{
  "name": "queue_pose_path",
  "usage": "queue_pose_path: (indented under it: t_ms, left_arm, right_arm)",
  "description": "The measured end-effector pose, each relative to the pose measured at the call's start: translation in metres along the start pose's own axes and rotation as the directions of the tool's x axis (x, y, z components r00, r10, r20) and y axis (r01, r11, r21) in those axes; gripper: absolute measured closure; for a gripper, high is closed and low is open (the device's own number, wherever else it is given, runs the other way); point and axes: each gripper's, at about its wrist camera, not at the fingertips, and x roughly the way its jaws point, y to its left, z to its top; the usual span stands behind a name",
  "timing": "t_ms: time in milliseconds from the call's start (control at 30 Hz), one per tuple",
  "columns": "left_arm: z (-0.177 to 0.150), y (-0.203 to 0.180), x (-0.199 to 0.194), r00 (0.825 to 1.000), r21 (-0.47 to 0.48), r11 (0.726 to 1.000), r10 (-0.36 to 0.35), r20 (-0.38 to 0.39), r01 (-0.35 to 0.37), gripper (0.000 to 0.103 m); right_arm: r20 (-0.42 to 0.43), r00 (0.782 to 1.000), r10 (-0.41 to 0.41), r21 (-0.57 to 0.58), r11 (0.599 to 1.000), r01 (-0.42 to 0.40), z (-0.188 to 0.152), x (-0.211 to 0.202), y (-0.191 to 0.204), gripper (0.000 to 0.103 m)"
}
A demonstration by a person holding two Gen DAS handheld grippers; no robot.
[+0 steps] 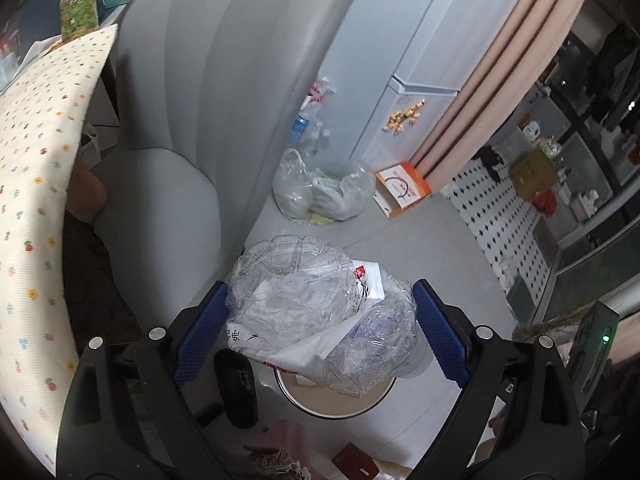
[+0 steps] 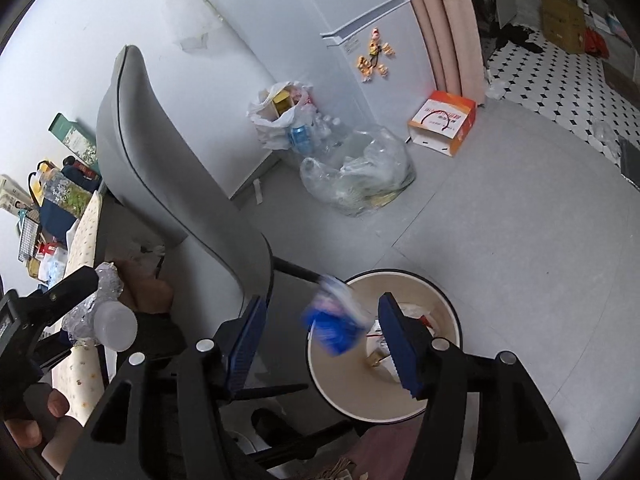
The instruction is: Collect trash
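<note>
- The chair (image 2: 168, 184) stands beside the bin (image 2: 448, 304); we keep both claws clear of its back and base while working over the bin.
- The bin sits on the floor (image 2: 500, 232), already holding paper scraps. In the left wrist view it lies directly under the held load (image 1: 320, 396).
- The left claw (image 1: 320, 328) is closed on a crushed clear bottle (image 1: 304, 300) wrapped with white printed plastic; both blue pads press its sides. The right wrist view shows the same bottle, cap end out (image 2: 114, 320), off to the side of the bin.
- The right claw (image 2: 320, 340) has its jaws spread and grips nothing. A blurred blue wrapper (image 2: 336, 324) is between them, free of the pads, and appears to be falling toward the bin.
- Judged step: drop trash into the bin. We hold the right claw over the opening until the wrapper has landed.
- Next we centre the bottle over the bin mouth and lower it before opening, since the light bottle may bounce off the rim.
</note>
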Motion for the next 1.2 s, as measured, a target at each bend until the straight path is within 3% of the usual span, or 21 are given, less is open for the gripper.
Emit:
queue_pose_path:
  t_ms: [333, 733, 800, 867, 933, 1200]
  left_arm:
    - [-0.007, -0.028, 0.024, 0.999, 0.049, 0.998, -0.023, -0.041, 0.025, 0.013]
    - [-0.017, -0.043, 0.057, 0.988, 0.079, 0.991, -0.099, -0.121, 0.109, 0.012]
    - [-0.018, -0.045, 0.061, 0.981, 0.067, 0.987, -0.138, -0.134, 0.148, 0.012]
    - [-0.017, -0.050, 0.065, 0.964, 0.057, 0.973, -0.214, -0.157, 0.225, 0.009]
    - [-0.017, -0.055, 0.065, 0.954, 0.064, 0.965, -0.239, -0.181, 0.254, 0.006]
    - [0.003, -0.040, -0.012, 0.965, 0.096, 0.961, -0.256, -0.049, 0.259, 0.006]
  right_arm:
    - [0.098, 0.995, -0.007, 0.039, 0.999, 0.003, 0.003, -0.047, -0.025, 0.015]
    - [0.145, 0.989, -0.036, 0.046, 0.999, 0.030, 0.002, -0.067, -0.034, 0.014]
    - [0.144, 0.988, -0.053, 0.049, 0.998, 0.047, 0.003, -0.068, -0.035, 0.014]
    - [0.154, 0.986, -0.062, 0.069, 0.996, 0.052, 0.004, -0.071, -0.038, 0.014]
    - [0.162, 0.985, -0.063, 0.082, 0.995, 0.050, 0.003, -0.076, -0.038, 0.014]
    - [0.182, 0.983, 0.000, 0.006, 1.000, -0.001, -0.001, -0.090, -0.003, 0.014]
